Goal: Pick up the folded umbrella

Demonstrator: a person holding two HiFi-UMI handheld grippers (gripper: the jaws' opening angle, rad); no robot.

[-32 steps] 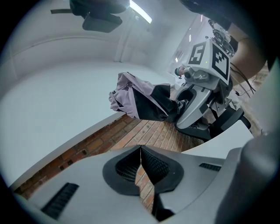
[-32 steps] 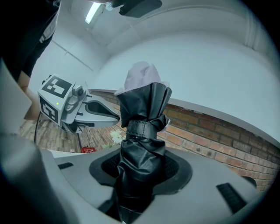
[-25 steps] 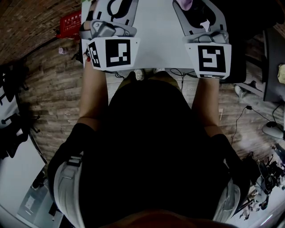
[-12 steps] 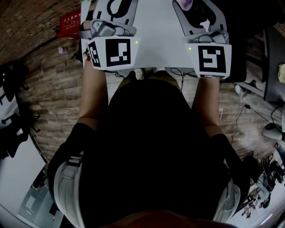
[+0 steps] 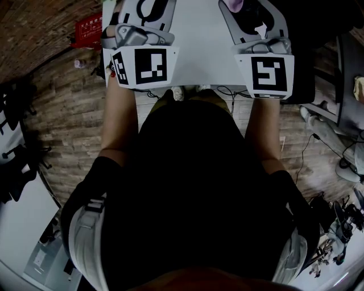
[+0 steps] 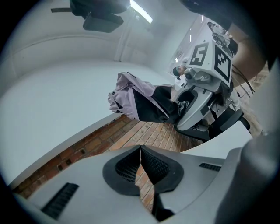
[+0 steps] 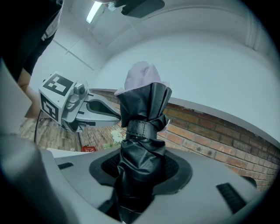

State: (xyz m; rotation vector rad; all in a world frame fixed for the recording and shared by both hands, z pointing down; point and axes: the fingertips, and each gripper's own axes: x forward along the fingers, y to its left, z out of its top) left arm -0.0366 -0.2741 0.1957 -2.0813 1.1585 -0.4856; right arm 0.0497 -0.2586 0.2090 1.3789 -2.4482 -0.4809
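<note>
The folded umbrella (image 7: 142, 131) is black with a strap round it and a lilac end (image 5: 234, 4). My right gripper (image 7: 140, 170) is shut on it and holds it level above the white table (image 5: 199, 45). In the left gripper view the umbrella (image 6: 140, 103) sticks out of the right gripper (image 6: 199, 103) to the left. My left gripper (image 6: 141, 151) is shut with nothing in it, its pads touching. It hangs beside the right one, a little apart from the umbrella. In the head view both grippers' marker cubes (image 5: 145, 67) (image 5: 266, 73) sit side by side over the table's near edge.
The floor around the table is brick and wood. A red box (image 5: 90, 28) lies on it at the left. Cables (image 5: 310, 148) and a dark desk (image 5: 347, 85) are at the right, black chairs (image 5: 14, 165) at the left.
Both grippers and the umbrella stay where they were. Only something grey on the floor at the head view's right edge has shifted.
</note>
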